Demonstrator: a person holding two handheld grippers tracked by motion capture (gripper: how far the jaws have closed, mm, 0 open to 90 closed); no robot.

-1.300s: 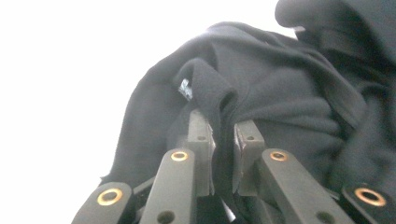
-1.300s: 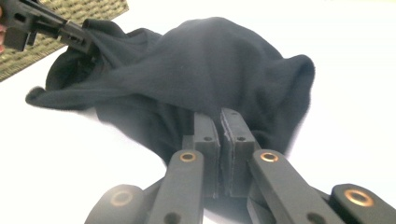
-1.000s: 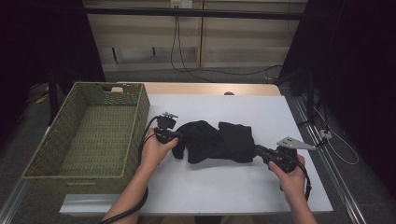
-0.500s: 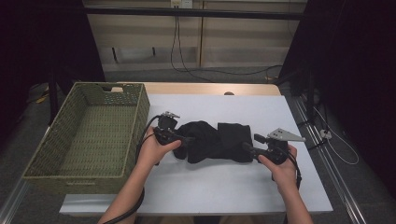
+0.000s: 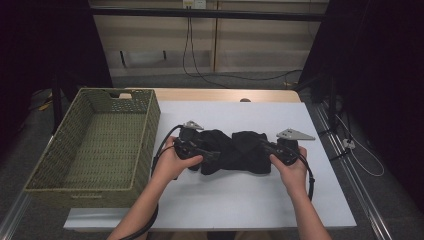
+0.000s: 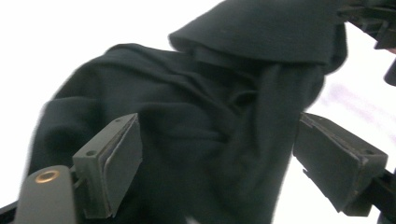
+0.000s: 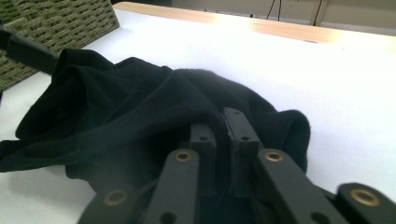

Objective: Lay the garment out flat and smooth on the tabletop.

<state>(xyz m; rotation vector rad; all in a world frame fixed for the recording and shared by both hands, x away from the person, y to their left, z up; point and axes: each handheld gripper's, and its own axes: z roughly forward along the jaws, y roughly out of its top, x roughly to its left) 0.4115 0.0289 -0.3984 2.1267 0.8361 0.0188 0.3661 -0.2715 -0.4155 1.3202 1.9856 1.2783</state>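
A black garment (image 5: 235,150) lies crumpled in the middle of the white table top (image 5: 250,200). My left gripper (image 5: 212,154) is at its left end. In the left gripper view that gripper (image 6: 217,126) is open, its jaws having spread wide within the last second, and the dark cloth (image 6: 196,93) lies between and beyond the pads without being pressed. My right gripper (image 5: 264,146) is at the garment's right end. Its jaws (image 7: 219,126) have just been closing and now pinch a fold of the cloth (image 7: 130,107).
A woven green basket (image 5: 150,130) stands empty at the table's left, close to the left hand; its wall (image 7: 56,23) appears in the right gripper view. A wooden table edge (image 5: 225,95) runs along the back. Cables trail from both grippers.
The right gripper has moved left and away from me onto the garment's right end, where it has shut. The left gripper has shifted slightly right and opened. The garment is bunched shorter.
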